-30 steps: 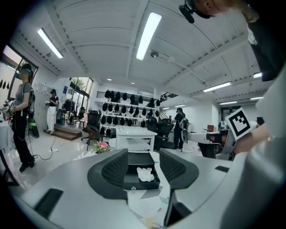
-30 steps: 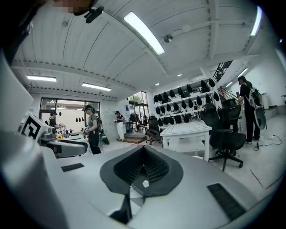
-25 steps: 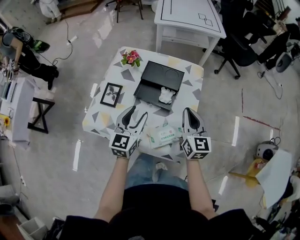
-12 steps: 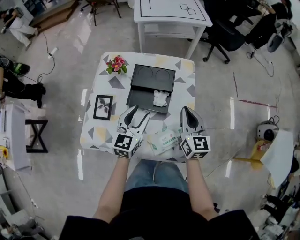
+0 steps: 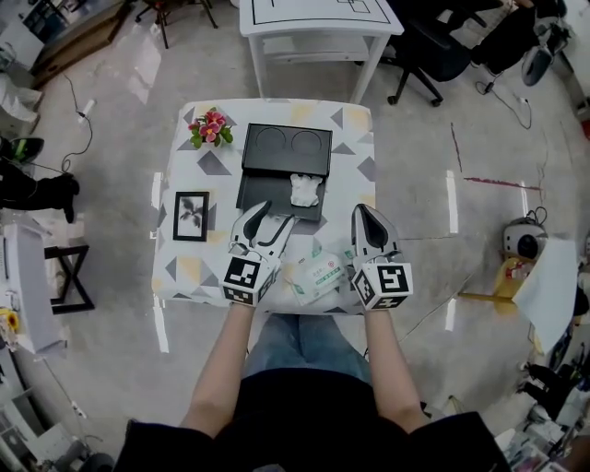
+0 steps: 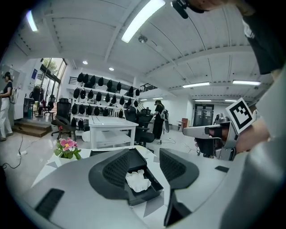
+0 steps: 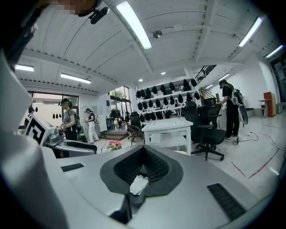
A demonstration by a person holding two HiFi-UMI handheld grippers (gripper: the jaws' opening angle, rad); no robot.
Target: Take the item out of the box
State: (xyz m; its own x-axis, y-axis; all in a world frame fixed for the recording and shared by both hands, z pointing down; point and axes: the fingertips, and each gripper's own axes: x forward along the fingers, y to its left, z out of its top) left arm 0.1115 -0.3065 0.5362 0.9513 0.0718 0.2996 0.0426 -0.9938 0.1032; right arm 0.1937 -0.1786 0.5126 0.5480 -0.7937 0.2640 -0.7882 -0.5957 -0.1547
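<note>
An open black box (image 5: 279, 157) lies on the patterned table (image 5: 353, 138), its lid flat at the far side. A crumpled white item (image 5: 304, 189) rests in its near tray, at the right. My left gripper (image 5: 273, 218) hovers at the box's near edge, open and empty. In the left gripper view the white item (image 6: 137, 181) shows between the spread jaws (image 6: 146, 156). My right gripper (image 5: 363, 212) is shut and empty, to the right of the box. Through its jaws (image 7: 143, 150) a bit of the white item (image 7: 138, 184) shows.
A pack of wet wipes (image 5: 314, 274) lies at the table's near edge between my grippers. A framed picture (image 5: 191, 215) lies at the left, and a pot of pink flowers (image 5: 209, 127) stands at the far left corner. A white table (image 5: 313, 18) and office chairs stand beyond.
The head view has swung, so the table sits lower and more central in the picture. Both grippers have edged slightly toward the box. Left stays open, right stays shut.
</note>
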